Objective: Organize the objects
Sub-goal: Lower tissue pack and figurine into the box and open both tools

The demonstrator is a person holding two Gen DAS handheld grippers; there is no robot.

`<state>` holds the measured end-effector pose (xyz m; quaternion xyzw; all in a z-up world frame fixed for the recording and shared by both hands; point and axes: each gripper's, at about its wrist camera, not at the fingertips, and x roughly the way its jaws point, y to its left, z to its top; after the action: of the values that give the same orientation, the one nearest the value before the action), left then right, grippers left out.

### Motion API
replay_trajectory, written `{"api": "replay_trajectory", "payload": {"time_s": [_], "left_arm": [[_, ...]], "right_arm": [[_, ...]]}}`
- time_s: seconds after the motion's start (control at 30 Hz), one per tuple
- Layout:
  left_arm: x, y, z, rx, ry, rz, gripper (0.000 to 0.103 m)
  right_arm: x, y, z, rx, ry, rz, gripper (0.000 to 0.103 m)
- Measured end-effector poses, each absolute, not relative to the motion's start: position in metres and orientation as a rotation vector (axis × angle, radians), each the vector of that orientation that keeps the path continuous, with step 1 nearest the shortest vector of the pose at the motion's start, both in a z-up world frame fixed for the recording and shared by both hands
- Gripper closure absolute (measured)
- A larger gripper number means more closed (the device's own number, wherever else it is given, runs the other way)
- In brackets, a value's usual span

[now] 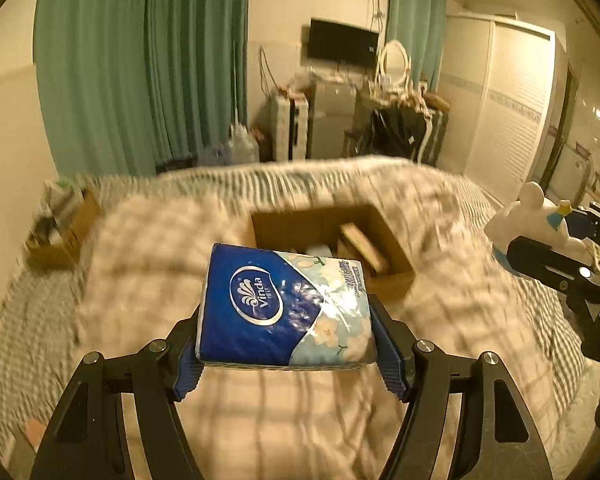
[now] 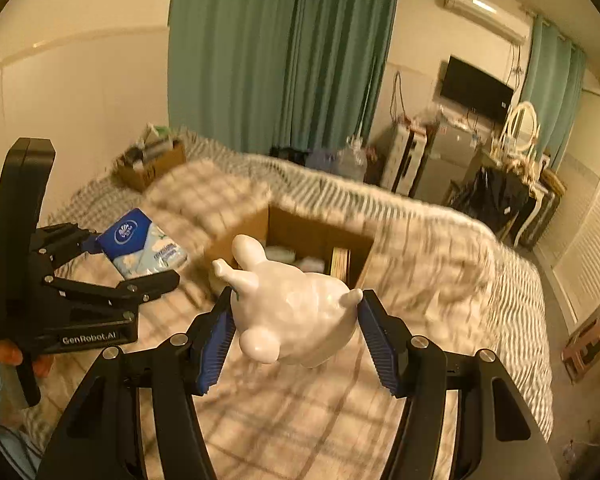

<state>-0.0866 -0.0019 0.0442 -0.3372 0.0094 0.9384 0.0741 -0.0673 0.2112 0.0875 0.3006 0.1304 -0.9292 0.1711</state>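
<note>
Pinching a blue tissue pack (image 1: 286, 306) between its blue pads, the left gripper (image 1: 288, 344) holds it above the checked bedspread (image 1: 260, 408), with the open cardboard box (image 1: 392, 280) just beyond at 1 o'clock. From the right wrist view the same pack (image 2: 142, 248) sits at 10 o'clock, with the left gripper (image 2: 134, 262) closed on it. The right gripper (image 2: 296, 336) is clamped on a white animal figurine (image 2: 292, 312), its pads pressed to both flanks, held above the bedspread (image 2: 300, 420) with the box (image 2: 236, 240) beyond it at 12 o'clock. Inside the box lie a book (image 2: 340, 262) against the right wall and pale items too blurred to identify. A second box (image 2: 156, 168) rests far off at 10 o'clock, near green curtains (image 2: 284, 52).
</note>
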Motion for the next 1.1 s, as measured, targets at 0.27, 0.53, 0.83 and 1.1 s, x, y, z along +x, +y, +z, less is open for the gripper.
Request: {"api": "replay_trajectory", "payload": {"time_s": [0.27,0.53,0.83,1.1], "left_arm": [[-0.157,-0.006,0.066,-0.964,0.017,2.828,0.031],[-0.246,0.004,-0.001,-1.141,0.056,2.744,0.031],[-0.296,0.006,-0.073,-1.202,0.057,2.638,0.030],[-0.290,-0.004,-0.060,-1.116,-0.069,2.660,0.005]], "right_arm": [[-0.147,0.196,0.115,0.853,0.281,-2.636,0.043],[-0.245,0.182,0.059,1.023,0.240,-2.583,0.043],[-0.320,0.180,-0.034,1.192,0.157,-2.505,0.043],[-0.317,0.193,-0.022,1.110,0.086,-2.567,0.022]]}}
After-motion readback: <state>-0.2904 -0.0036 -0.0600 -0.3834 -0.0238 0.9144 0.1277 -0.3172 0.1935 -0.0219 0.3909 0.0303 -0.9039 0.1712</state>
